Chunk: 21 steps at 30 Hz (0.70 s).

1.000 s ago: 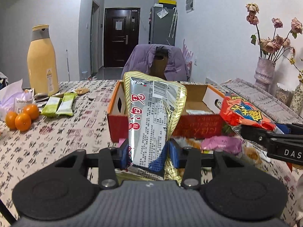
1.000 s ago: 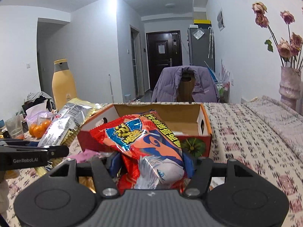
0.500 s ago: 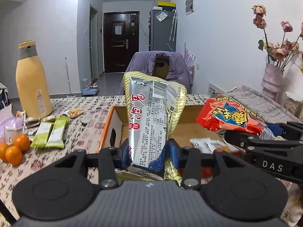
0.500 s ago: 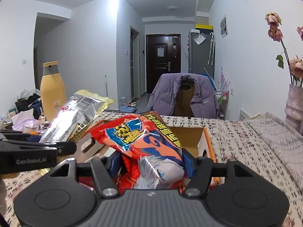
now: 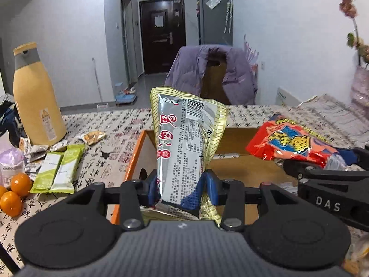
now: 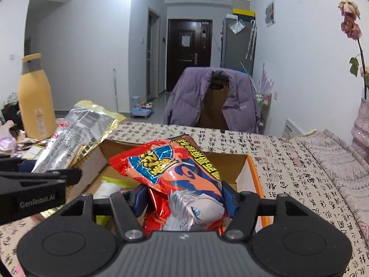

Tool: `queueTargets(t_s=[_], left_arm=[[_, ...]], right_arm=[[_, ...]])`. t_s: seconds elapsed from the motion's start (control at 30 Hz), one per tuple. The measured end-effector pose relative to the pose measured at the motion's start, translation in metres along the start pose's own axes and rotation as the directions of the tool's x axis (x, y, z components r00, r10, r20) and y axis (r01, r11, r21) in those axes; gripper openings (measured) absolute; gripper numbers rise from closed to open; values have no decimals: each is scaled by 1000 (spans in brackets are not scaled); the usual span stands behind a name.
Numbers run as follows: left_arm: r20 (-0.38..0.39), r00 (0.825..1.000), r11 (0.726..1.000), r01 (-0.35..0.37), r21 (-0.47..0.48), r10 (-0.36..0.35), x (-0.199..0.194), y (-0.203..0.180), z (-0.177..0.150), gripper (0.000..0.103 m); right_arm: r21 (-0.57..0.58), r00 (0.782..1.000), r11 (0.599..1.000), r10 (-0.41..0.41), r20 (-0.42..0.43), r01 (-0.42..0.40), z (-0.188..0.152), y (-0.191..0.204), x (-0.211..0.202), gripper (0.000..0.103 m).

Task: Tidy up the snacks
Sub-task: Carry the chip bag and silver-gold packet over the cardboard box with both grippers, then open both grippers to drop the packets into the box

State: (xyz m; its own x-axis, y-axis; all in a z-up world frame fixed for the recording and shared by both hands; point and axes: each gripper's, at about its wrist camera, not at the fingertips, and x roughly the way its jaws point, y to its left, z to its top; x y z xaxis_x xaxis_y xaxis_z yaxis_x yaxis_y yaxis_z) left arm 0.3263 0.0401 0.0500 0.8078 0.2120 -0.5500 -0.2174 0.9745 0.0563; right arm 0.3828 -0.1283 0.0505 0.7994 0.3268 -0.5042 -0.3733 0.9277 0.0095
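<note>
Now we hover over the open cardboard box (image 6: 244, 168) on the table: our right gripper (image 6: 182, 198) clamps the red snack bag (image 6: 175, 173), our left gripper (image 5: 182, 184) pinches the slimmer silver-and-gold packet (image 5: 184, 138) upright above it.

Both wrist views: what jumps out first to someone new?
Two snack bags held up over the open cardboard box in the middle of the table: the left tongs are clamped on a silver and gold snack bag, the right tongs on a red snack bag. Next comes the tall yellow bottle at the table's far left, with green packets and oranges in front of it.
</note>
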Motion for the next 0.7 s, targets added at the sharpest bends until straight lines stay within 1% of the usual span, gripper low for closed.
queueTargets(t_s=[0.23, 0.33, 0.4, 0.43, 0.47, 0.5, 0.53, 0.57, 0.63, 0.7], left_arm=[[-67, 998, 1000, 3, -4, -4, 29, 3, -8, 43], [-70, 998, 1000, 9, -8, -10, 30, 5, -11, 51], [-57, 998, 1000, 11, -9, -12, 30, 6, -12, 68], [-47, 999, 1000, 10, -12, -11, 29, 7, -12, 70], [-35, 999, 1000, 10, -15, -10, 27, 8, -13, 75], [-28, 999, 1000, 13, -18, -14, 26, 9, -12, 84], [-21, 1000, 1000, 16, -24, -16, 24, 11, -13, 89], [-12, 1000, 999, 15, -30, -15, 23, 12, -13, 103], [11, 1000, 999, 11, -41, -11, 19, 15, -13, 103], [17, 999, 999, 30, -38, -29, 16, 17, -15, 103]], right_arm=[[19, 998, 1000, 11, -68, -9, -9, -4, 24, 63], [29, 996, 999, 29, -81, -26, -13, -7, 26, 67], [43, 996, 999, 37, -79, -33, -15, -10, 26, 77], [51, 996, 998, 41, -76, -37, -16, -12, 26, 84], [57, 996, 998, 45, -71, -41, -16, -14, 25, 89], [60, 997, 997, 46, -64, -42, -17, -14, 23, 91], [60, 997, 997, 45, -60, -41, -18, -15, 21, 93], [61, 997, 997, 44, -57, -40, -18, -16, 19, 99], [58, 998, 998, 41, -45, -39, -19, -17, 14, 103], [54, 999, 998, 33, -32, -31, -21, -20, 10, 103]])
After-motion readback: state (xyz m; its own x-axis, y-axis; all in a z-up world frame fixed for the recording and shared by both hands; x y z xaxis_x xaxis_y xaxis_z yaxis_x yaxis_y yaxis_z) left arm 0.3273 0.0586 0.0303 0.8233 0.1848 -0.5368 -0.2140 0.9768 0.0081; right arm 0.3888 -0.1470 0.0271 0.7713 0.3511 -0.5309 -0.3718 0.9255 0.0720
